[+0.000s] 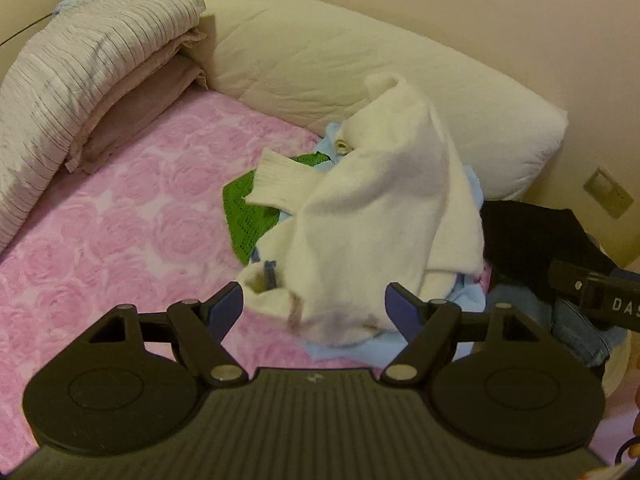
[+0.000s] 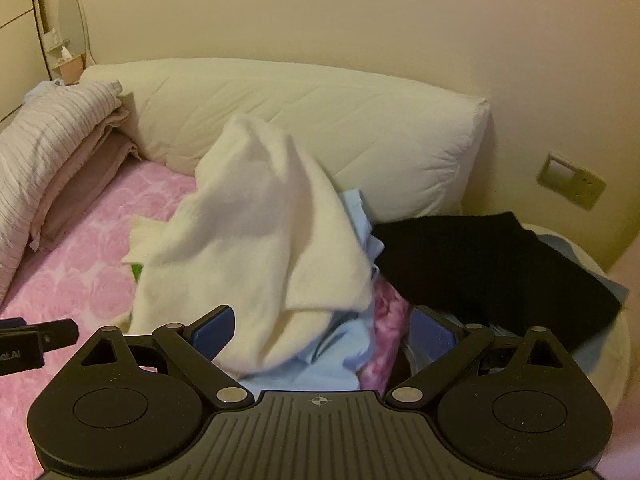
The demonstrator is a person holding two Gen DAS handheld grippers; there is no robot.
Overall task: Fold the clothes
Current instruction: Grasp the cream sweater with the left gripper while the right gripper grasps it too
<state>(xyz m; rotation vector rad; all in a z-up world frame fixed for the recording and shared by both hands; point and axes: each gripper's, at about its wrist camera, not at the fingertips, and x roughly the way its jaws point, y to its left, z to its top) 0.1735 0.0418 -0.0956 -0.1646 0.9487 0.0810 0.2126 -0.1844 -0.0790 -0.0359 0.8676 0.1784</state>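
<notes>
A crumpled white sweater [image 1: 384, 200] [image 2: 256, 232] lies heaped on a pile of clothes on the bed, one part standing up in a peak. Its lower hem reaches in between the spread blue pads of my left gripper [image 1: 316, 304], which is open. Under it lie a green knit garment [image 1: 244, 208] and a light blue garment [image 1: 352, 350] [image 2: 336, 360]. My right gripper [image 2: 322, 332] is open too, just in front of the light blue cloth and the sweater's edge. A black garment [image 1: 528, 236] [image 2: 492, 264] sits at the right of the pile.
The pink rose-patterned bedspread [image 1: 120, 220] [image 2: 72, 272] stretches left of the pile. A long cream bolster [image 1: 320, 60] [image 2: 320, 120] lines the wall behind. Folded striped bedding [image 1: 80, 72] [image 2: 52, 140] is stacked far left. Jeans [image 1: 576, 320] lie by the black garment. A wall socket [image 2: 572, 180] is at right.
</notes>
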